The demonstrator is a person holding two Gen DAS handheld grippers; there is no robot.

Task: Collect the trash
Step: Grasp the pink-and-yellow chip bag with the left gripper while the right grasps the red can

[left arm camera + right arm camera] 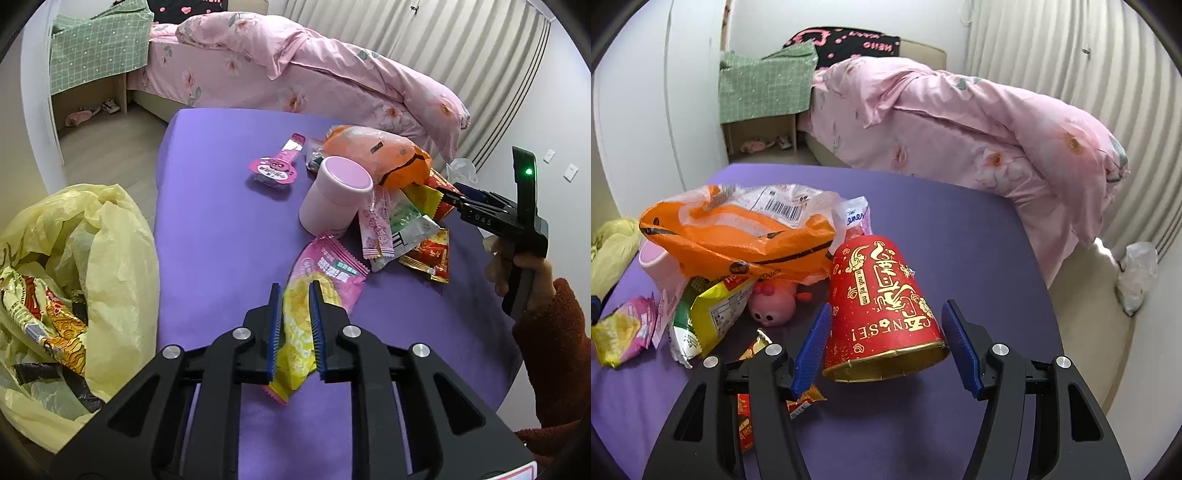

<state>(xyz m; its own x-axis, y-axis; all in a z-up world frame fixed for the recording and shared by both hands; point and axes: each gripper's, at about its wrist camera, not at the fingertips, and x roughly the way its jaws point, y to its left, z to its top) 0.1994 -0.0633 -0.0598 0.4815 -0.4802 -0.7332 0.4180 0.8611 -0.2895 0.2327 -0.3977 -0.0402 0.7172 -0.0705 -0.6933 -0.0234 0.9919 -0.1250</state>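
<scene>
On the purple table [221, 236] lies a pink and yellow snack wrapper [325, 273]. My left gripper [294, 285] stands over its near end, jaws a little apart with the wrapper between the blue pads, which do not press it. A yellow trash bag [110, 236] with wrappers inside gapes at the left. A red paper cup [882, 295] with gold print lies on its side, mouth toward me. My right gripper [886, 303] is open with one pad on each side of the cup. From the left wrist view the right gripper [448, 194] is at the litter pile.
The pile holds an orange plastic bag [738, 236], a pink cup [340, 195], a green-yellow packet [713, 306], a pink toy [774, 304] and red-gold wrappers [428, 258]. A pink jelly pack [275, 170] lies apart. A bed [295, 74] with pink bedding stands behind the table.
</scene>
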